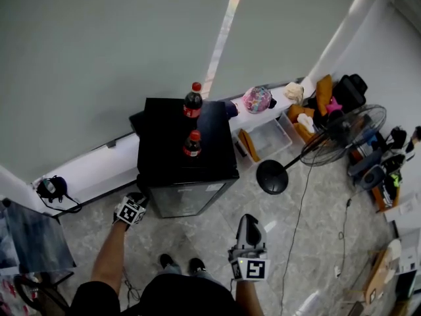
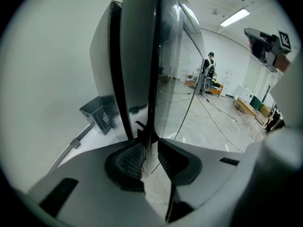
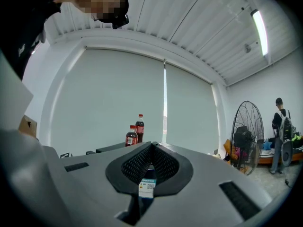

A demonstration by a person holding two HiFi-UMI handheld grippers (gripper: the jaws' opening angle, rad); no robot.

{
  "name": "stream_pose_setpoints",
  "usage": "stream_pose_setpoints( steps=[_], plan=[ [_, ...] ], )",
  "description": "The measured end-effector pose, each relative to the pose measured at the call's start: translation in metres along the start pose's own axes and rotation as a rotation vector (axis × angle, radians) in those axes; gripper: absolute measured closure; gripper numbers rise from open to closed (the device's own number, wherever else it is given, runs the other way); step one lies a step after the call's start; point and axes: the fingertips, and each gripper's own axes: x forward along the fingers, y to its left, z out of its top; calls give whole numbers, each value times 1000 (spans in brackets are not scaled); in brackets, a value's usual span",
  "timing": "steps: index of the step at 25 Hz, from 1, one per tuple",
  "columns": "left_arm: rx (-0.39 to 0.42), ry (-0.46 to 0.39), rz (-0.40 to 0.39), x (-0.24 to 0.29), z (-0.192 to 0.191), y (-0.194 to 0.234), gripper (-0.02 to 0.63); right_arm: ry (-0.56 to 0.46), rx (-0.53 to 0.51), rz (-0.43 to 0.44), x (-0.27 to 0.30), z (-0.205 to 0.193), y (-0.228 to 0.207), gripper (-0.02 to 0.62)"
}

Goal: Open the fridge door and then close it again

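Note:
A small black fridge (image 1: 187, 199) stands against the wall, with two cola bottles (image 1: 193, 101) (image 1: 192, 143) on its top. My left gripper (image 1: 138, 199) is at the fridge's front left corner. In the left gripper view the thin edge of the glass fridge door (image 2: 142, 56) runs up between the pads, and the left gripper (image 2: 150, 150) is shut on it. My right gripper (image 1: 248, 221) hangs in front of the fridge, apart from it. It points level at the fridge, and the right gripper (image 3: 151, 148) is shut on nothing. Both bottles (image 3: 131, 136) show beyond it.
A standing fan (image 1: 342, 133) with a round black base (image 1: 272, 176) is right of the fridge, its cable trailing over the floor. A clear bin (image 1: 270, 137) and bags lie along the wall at right. A grey bin (image 2: 101, 115) is left of the fridge. A person (image 3: 281, 126) stands far off.

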Motion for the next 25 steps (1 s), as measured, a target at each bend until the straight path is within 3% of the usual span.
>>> stream_pose_setpoints(
  steps=[7,14,25],
  plan=[
    [-56,-32,39,-15,-18,-32,525,14,-1,42,2,-6,2,589],
    [-143,-27,113,-24,-30,-53,522,-51,17,169,-4,5,13,589],
    [-277,-42,232,-37,-52,-108,522,-79,46,352,-25,11,-5,589]
  ],
)
